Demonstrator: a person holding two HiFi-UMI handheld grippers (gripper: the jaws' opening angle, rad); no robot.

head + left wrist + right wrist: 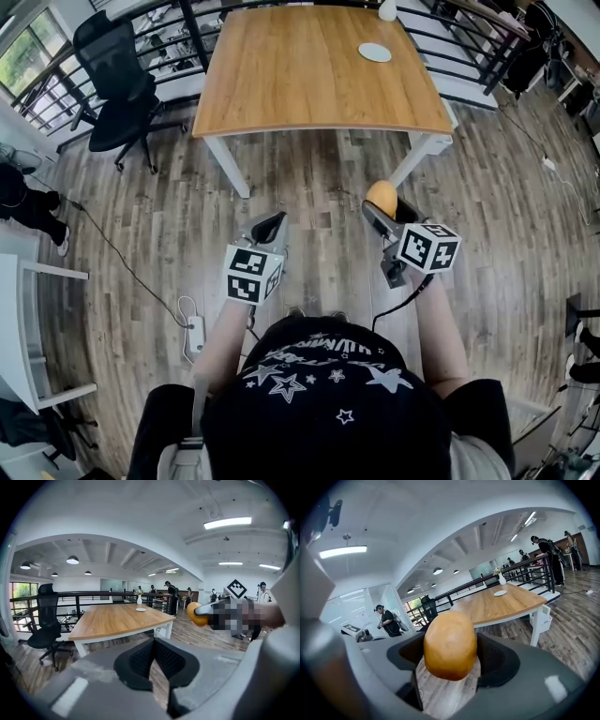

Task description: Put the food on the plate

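Note:
A round golden-brown bread roll (450, 645) sits between the jaws of my right gripper (451, 660), which is shut on it. In the head view the roll (382, 195) hangs over the wooden floor, well short of the table, at the tip of the right gripper (384, 208). From the left gripper view the roll (196, 613) shows at the right. My left gripper (153, 660) is shut with nothing in it, its pads meeting; it is level with the right one (267, 228). A small white plate (374, 52) lies on the far right part of the wooden table (309, 84).
A white vase (387, 9) stands behind the plate at the table's far edge. A black office chair (117, 80) is left of the table, with a black railing behind. A power strip (196, 336) and cable lie on the floor at my left.

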